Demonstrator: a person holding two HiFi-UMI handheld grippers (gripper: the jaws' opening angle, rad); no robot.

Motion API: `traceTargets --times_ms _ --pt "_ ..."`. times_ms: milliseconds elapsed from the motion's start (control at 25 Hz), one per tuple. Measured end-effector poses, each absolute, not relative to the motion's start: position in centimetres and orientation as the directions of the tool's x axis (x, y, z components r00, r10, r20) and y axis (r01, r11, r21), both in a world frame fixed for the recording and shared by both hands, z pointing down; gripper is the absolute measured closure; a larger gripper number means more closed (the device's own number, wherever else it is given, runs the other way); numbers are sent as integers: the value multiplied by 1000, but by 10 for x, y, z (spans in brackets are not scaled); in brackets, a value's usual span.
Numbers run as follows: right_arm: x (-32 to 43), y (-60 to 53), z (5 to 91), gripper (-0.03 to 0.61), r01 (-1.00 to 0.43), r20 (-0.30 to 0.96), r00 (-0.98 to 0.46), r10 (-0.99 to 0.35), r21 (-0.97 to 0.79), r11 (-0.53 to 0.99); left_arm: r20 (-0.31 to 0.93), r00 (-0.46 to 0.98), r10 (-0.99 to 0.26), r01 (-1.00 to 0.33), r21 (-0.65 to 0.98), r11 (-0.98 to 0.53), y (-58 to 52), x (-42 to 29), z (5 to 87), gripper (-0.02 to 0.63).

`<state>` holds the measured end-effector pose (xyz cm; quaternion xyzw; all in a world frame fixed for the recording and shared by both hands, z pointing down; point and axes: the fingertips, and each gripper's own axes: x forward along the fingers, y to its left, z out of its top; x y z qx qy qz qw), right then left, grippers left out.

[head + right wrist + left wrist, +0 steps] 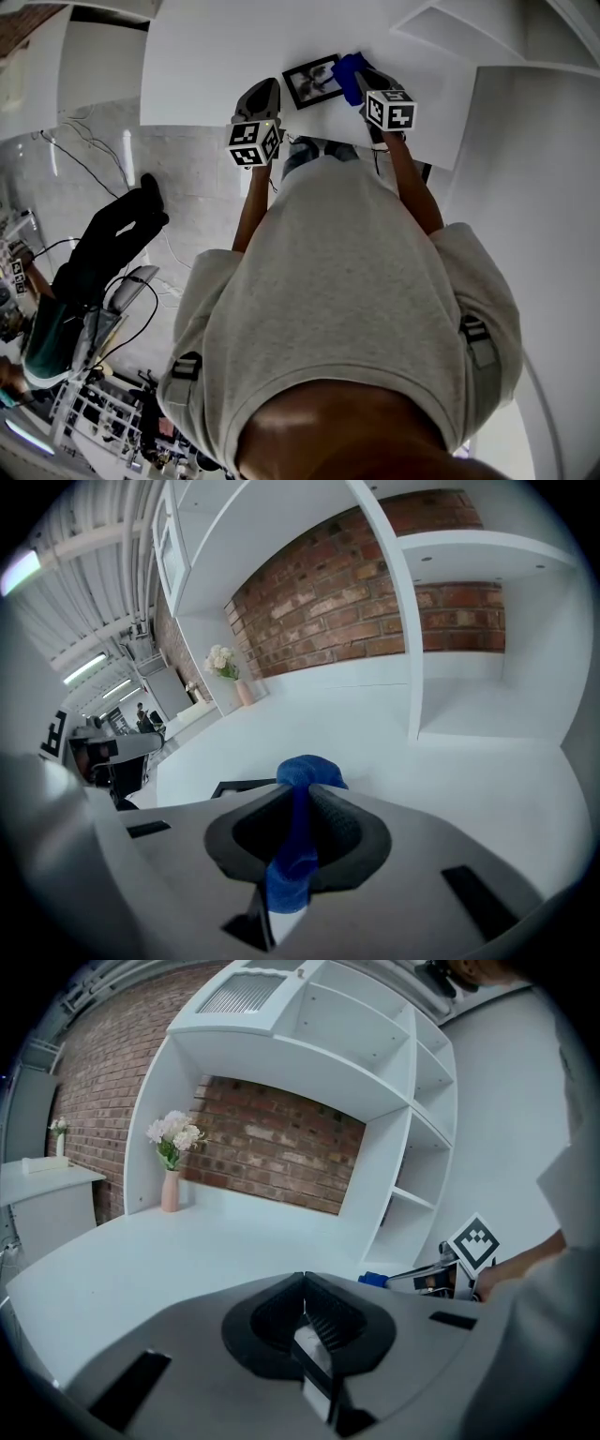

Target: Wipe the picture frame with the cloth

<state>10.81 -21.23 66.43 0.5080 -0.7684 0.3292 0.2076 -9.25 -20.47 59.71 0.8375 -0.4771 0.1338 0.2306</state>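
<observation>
right gripper (pixel 298 810) pinches a soft blue cloth (pixel 302 771), bunched past its fingertips; left gripper (pixel 306 1309) is pressed together. the black picture frame (pixel 314 82) seems light; steady its edge.

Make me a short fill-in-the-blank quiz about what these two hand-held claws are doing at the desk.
The right gripper is shut on a ____ cloth.
The left gripper is shut and holds ____.
The picture frame lies on a desk whose colour is ____.
Missing words: blue; nothing; white.
</observation>
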Motion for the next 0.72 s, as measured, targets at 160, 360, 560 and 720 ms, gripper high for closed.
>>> traceTargets --times_ms 160,360,560,720 --pt "116 -214 660 513 -922 646 -387 -658 -283 264 442 506 -741 -863 258 -435 -203 -92 598 597" --pt "111 -208 642 512 -915 617 -404 -675 -268 301 434 497 -752 -868 257 -425 -193 -92 597 597" --pt "69 -210 615 512 -879 582 -474 -661 -268 394 428 476 -768 -879 261 -399 -189 -104 589 597" --pt "25 -209 605 512 -833 564 -545 -621 -274 481 427 448 -786 -893 258 -369 -186 -122 586 597"
